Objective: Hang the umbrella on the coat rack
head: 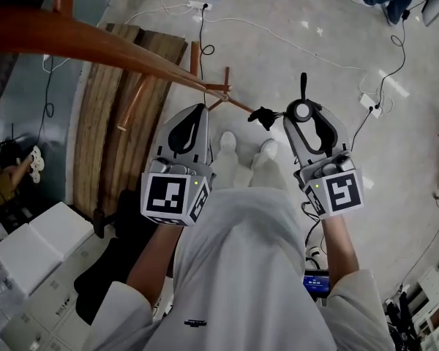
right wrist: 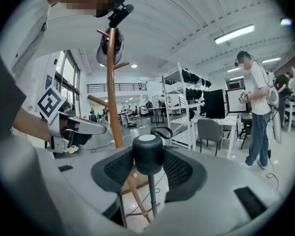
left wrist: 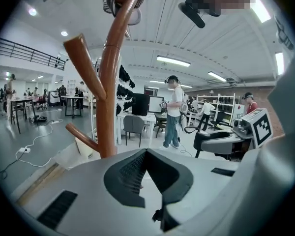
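ahead, coat rack (head: 95, 44) beside planks (head: 106, 134)

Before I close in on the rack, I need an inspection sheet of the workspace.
Surface: grey concrete floor.
Job's things: umbrella, handle gripped; wooden rack just ahead, between the tools.
Clutter: boards beside the rack base; white boxes at the person's left.
Grippers: left tool shut, empty; right tool shut on the umbrella.
Cables: white leads and a power strip on the floor ahead.
Surroundings: open workshop with other people, desks and shelving.
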`<move>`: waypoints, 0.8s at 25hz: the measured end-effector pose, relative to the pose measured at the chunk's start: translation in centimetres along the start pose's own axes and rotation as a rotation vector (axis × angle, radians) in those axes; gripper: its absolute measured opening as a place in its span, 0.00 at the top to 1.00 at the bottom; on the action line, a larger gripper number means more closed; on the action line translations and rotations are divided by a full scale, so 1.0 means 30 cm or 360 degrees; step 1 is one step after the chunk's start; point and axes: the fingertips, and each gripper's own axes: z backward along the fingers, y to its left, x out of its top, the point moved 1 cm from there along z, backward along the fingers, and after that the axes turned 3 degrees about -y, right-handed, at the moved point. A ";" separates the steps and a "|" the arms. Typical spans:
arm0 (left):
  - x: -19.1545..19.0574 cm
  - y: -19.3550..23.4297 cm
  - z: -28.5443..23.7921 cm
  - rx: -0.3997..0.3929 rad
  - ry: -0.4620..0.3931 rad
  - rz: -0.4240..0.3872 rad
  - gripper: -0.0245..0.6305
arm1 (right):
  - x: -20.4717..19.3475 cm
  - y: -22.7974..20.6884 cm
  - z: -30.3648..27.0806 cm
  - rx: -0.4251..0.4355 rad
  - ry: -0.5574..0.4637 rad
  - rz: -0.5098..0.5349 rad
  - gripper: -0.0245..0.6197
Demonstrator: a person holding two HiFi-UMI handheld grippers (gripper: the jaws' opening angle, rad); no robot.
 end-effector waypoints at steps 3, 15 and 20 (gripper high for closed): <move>-0.062 0.026 -0.034 0.0037 0.0034 -0.0039 0.96 | -0.071 0.045 -0.057 0.0082 0.0043 0.0025 0.66; -0.258 0.120 -0.117 0.0153 0.0076 0.0015 0.96 | -0.362 0.120 -0.270 0.0327 0.0206 0.0000 0.66; -0.334 0.150 -0.156 0.0164 0.0109 0.0036 0.96 | -0.470 0.175 -0.356 0.0426 0.0283 0.0014 0.66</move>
